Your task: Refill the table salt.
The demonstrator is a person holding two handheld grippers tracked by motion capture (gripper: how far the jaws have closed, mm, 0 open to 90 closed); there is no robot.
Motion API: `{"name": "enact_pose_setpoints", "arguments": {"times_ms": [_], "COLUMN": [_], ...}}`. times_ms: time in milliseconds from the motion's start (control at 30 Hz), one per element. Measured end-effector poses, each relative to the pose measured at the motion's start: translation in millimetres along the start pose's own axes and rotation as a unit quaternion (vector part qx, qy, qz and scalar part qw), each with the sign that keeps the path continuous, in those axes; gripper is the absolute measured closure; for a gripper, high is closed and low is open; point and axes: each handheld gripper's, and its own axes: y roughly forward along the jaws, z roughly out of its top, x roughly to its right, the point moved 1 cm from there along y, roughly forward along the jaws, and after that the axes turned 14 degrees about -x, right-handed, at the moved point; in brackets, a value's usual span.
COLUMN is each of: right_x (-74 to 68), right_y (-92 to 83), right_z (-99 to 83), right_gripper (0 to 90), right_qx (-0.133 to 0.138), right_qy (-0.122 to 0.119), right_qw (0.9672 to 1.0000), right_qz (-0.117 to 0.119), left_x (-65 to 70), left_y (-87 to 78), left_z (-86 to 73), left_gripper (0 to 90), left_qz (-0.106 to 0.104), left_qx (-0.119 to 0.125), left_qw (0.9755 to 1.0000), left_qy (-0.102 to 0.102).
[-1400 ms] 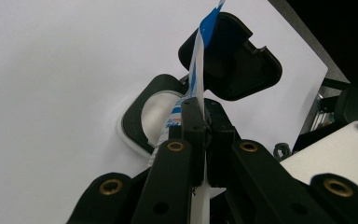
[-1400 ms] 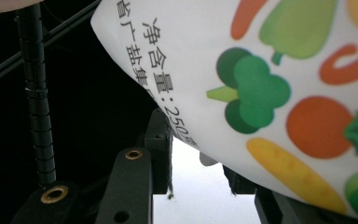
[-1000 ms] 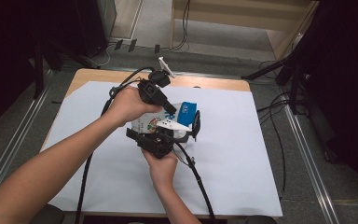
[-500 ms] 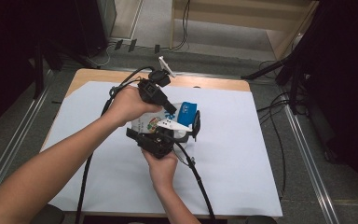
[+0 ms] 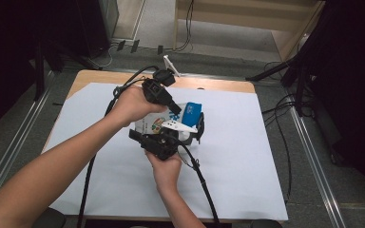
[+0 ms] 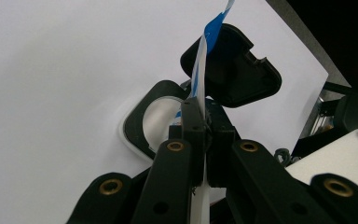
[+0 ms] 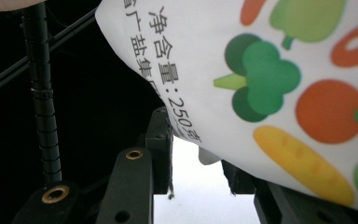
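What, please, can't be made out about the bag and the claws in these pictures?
- High view: most of the bag is covered by both hands and claws.
- Right gripper view: the bag's print is cut off by the frame's edges; whether the right claw presses it is hidden by the bag itself.
- Left gripper view: the strip in the left claw shows edge-on, its face unreadable.

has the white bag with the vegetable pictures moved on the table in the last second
No. In the high view the bag sits at the same spot on the white sheet, between the left gripper and right gripper, as before.
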Motion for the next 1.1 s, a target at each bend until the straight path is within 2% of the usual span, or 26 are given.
{"name": "enact_pose_setpoints", "arguments": {"times_ms": [167, 267, 400, 667, 800, 900, 1033, 1100], "right_x": [0.4, 1.8, 2.0, 1.9, 2.0, 2.5, 2.9, 2.2], "right_y": [-0.4, -2.8, -3.5, -3.4, -3.6, -2.8, -2.2, -1.5], "right_z": [0.7, 0.0, -1.0, -4.0, -7.6, -8.6, -7.7, -6.8], "right_gripper": [67.7, 68.6, 71.7, 73.4, 74.1, 74.4, 73.4, 71.4], "right_qx": [0.002, 0.0, -0.002, 0.0, 0.001, -0.003, -0.003, -0.002], "right_qy": [0.003, -0.006, -0.005, -0.001, 0.003, 0.002, 0.003, 0.005], "right_qw": [1.0, 1.0, 0.9999, 0.9999, 1.0, 0.9998, 0.9999, 1.0], "right_qz": [0.003, -0.007, -0.011, -0.011, -0.009, -0.018, -0.013, -0.008], "left_x": [-0.2, -2.9, -3.0, -2.9, -3.4, -3.6, -2.5, -0.3], "left_y": [0.7, -1.1, -1.0, -1.7, -0.8, -0.3, 0.9, 4.2], "left_z": [2.0, 2.0, 1.8, 1.0, -0.1, -0.8, -0.3, 1.6], "left_gripper": [90.0, 90.0, 90.0, 90.0, 90.0, 90.0, 90.0, 90.0], "left_qz": [0.002, -0.003, -0.003, 0.007, 0.004, 0.005, 0.002, 0.002], "left_qx": [0.003, 0.006, 0.006, 0.008, 0.004, 0.004, 0.003, -0.007], "left_qw": [1.0, 1.0, 1.0, 0.9999, 1.0, 1.0, 1.0, 1.0], "left_qy": [-0.003, -0.004, -0.005, -0.002, -0.005, -0.004, -0.003, -0.001]}}
